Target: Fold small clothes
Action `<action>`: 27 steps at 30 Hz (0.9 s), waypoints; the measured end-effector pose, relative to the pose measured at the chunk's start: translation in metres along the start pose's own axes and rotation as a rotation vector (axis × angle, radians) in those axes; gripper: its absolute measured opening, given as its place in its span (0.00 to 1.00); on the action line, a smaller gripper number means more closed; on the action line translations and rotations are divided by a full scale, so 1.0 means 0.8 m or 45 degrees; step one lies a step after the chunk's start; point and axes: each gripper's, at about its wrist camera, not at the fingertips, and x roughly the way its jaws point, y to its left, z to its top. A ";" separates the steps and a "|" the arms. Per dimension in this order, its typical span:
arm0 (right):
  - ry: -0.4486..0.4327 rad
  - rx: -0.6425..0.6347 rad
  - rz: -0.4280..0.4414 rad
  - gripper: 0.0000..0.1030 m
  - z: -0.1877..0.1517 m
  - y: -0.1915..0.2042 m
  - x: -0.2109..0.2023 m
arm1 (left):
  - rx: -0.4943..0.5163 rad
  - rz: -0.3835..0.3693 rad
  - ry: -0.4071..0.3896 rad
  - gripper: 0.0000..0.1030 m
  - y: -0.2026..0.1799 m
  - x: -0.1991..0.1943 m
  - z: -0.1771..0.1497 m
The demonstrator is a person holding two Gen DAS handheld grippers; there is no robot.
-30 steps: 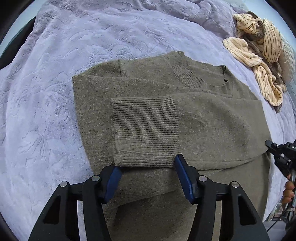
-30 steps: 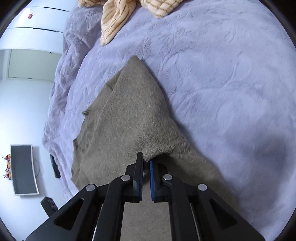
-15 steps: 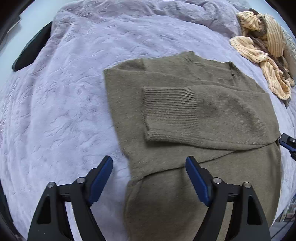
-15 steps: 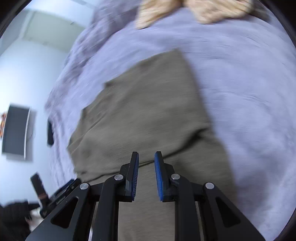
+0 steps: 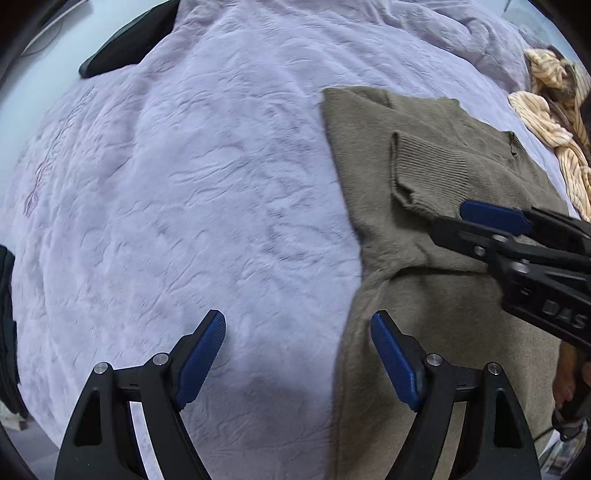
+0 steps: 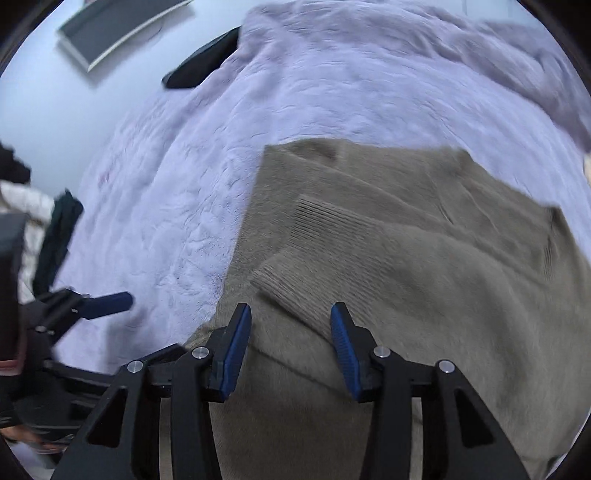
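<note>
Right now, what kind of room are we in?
Probably a bedroom. A rumpled lilac blanket covers what looks like a bed, an olive sweater lies on it for folding, and a striped garment waits nearby. A screen hangs on the wall.

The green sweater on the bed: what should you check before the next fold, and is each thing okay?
1. Left gripper open and holding nothing: ok.
2. Right gripper open, hanging over the sweater: ok.
3. Ribbed cuff of the sleeve folded across the chest: ok.
4. Left edge of the sweater lies fairly straight on the purple blanket: ok.
5. Bottom hem flat and in reach: cannot tell, it runs out of view.
6. Striped yellow cloth lies apart from the sweater: ok.
</note>
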 end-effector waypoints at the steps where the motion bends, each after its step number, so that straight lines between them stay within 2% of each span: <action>1: 0.003 -0.037 -0.048 0.46 0.005 0.007 0.006 | -0.005 0.001 -0.001 0.80 0.005 -0.001 -0.002; 2: 0.008 -0.062 -0.084 0.43 0.010 0.011 0.011 | -0.006 0.002 -0.005 0.80 0.010 -0.002 -0.005; 4: 0.040 -0.100 -0.108 0.07 0.015 0.017 0.025 | -0.004 0.004 -0.010 0.80 0.015 -0.004 -0.009; 5: 0.064 -0.097 -0.110 0.07 0.015 0.017 0.030 | -0.007 0.007 -0.013 0.80 0.036 -0.011 -0.021; 10: 0.112 -0.074 -0.054 0.08 0.008 0.017 0.034 | -0.019 -0.021 0.004 0.80 0.043 -0.007 -0.027; 12: 0.107 -0.051 -0.036 0.12 0.008 0.015 0.029 | -0.001 -0.012 0.022 0.80 0.038 -0.007 -0.032; 14: 0.102 -0.001 -0.015 0.22 0.008 0.010 0.018 | 0.017 -0.016 0.013 0.80 0.032 -0.013 -0.036; 16: 0.077 0.074 0.020 0.42 -0.001 0.000 -0.003 | 0.032 -0.028 0.002 0.80 0.022 -0.020 -0.037; 17: 0.063 0.118 0.038 0.45 -0.009 -0.007 -0.017 | 0.036 -0.037 -0.001 0.80 0.016 -0.024 -0.038; 18: 0.059 0.150 0.048 0.50 -0.015 -0.013 -0.026 | 0.042 -0.044 -0.002 0.87 0.012 -0.027 -0.039; 20: 0.060 0.248 0.060 0.53 -0.037 -0.033 -0.051 | 0.055 -0.043 -0.004 1.00 0.002 -0.031 -0.037; 27: 0.100 0.526 0.032 0.66 -0.131 -0.091 -0.116 | 0.124 -0.068 0.011 1.00 -0.046 -0.057 -0.049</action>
